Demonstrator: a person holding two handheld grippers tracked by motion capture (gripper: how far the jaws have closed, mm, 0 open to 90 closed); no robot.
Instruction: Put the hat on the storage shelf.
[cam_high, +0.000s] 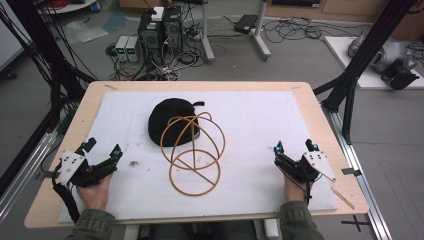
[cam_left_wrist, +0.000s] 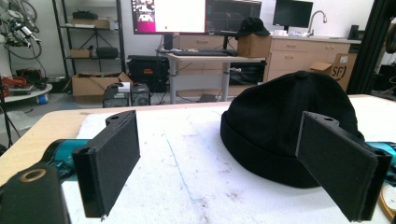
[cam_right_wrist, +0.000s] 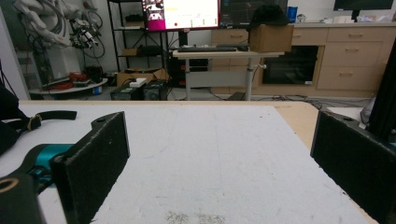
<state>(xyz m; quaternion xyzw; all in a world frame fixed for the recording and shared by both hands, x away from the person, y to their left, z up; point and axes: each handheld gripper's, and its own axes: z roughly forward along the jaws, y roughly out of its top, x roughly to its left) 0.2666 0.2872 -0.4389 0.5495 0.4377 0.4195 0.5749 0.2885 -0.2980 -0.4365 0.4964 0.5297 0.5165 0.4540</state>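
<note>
On the white mat (cam_high: 260, 165) that covers most of the light wooden table (cam_high: 320, 120), a black cap (cam_high: 167, 117) lies near the middle, a little toward the far edge, crown up, with its short black strap (cam_high: 198, 104) sticking out on the far right side. Leaning against the near side of the cap is a tan wire stand (cam_high: 194, 152) made of rings: one ring lies flat on the mat toward the person, and others rise from it in crossing hoops that touch or overlap the cap's front. At the near left corner of the mat the left gripper (cam_high: 102, 148) rests in the person's left hand (cam_high: 95, 192), its jaws spread wide with nothing between them; it is well apart from the cap and points roughly toward it. From the left gripper view the cap (cam_left_wrist: 285, 130) sits ahead on the mat, partly behind the right-hand jaw, and a sliver of the tan ring (cam_left_wrist: 386, 203) shows at the lower right edge. At the near right side of the mat the right gripper (cam_high: 295, 147) is held in the right hand (cam_high: 295, 192), its jaws likewise standing wide apart and empty, well clear of the stand and the cap. From the right gripper view bare mat lies between the jaws, and the cap's strap (cam_right_wrist: 49, 115) with a small brass buckle shows at the far left.
</note>
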